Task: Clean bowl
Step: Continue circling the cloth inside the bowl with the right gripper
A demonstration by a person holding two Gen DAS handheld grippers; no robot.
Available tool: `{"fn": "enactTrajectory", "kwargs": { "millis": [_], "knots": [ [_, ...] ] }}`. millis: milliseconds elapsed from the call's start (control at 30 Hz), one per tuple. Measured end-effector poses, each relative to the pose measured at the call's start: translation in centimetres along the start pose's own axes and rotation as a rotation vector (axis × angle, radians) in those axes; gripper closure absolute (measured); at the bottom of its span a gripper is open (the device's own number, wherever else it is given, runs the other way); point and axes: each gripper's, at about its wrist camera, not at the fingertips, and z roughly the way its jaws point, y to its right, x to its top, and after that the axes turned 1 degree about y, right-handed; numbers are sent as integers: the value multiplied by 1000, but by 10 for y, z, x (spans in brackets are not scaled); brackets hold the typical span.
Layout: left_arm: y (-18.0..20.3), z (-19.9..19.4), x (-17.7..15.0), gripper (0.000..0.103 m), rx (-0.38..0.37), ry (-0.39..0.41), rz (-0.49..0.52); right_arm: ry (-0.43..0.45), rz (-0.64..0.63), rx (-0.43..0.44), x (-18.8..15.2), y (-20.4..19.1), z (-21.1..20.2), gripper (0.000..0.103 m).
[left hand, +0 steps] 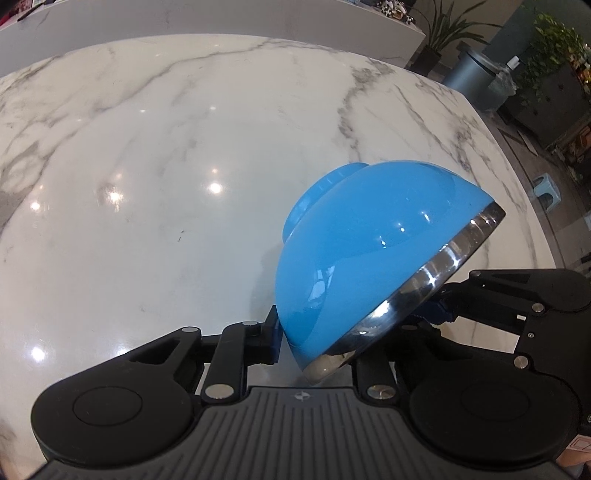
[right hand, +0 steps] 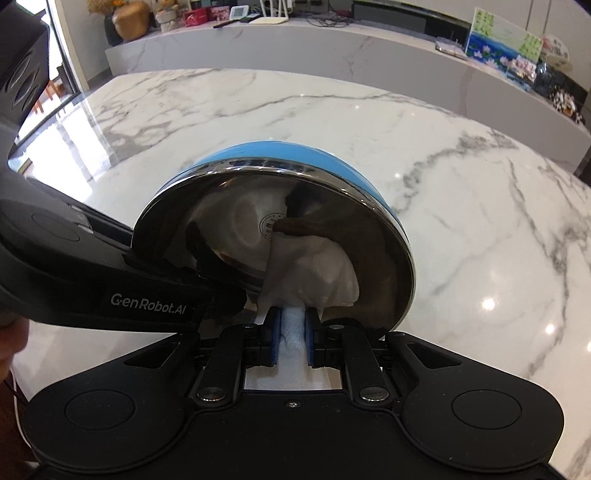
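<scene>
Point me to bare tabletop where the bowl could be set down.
Nearly all the marble table is bare: the wide stretch left of and beyond the bowl, out to the back ledge, plus the strip on its right in the right wrist view. It is crowded only near the camera, where left tongs and right tongs meet around bowl and tissue.

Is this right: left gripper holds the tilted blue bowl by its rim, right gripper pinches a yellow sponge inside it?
Not quite. The right gripper pinches a white paper towel, not a yellow sponge, as the right wrist view shows. The left gripper does hold the tilted blue bowl by its rim.
</scene>
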Motion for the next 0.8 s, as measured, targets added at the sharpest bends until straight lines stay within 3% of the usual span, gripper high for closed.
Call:
{"fn": "enactTrajectory", "kwargs": {
  "millis": [133, 333, 400, 600, 800],
  "knots": [
    [0, -2, -1, 86, 1, -5, 13, 9, -58, -48, -1, -6, -2, 92],
    [2, -4, 0, 86, 5, -7, 39, 59, -240, -231, -7, -23, -4, 93],
    [2, -5, 0, 86, 7, -6, 43, 62, -262, -246, -9, -24, -4, 92],
    [2, -5, 0, 86, 14, 7, 36, 54, -176, -197, -6, -11, -6, 92],
    [3, -2, 0, 78, 13, 15, 6, 31, -73, -126, -3, 2, -4, 92]
  ]
}}
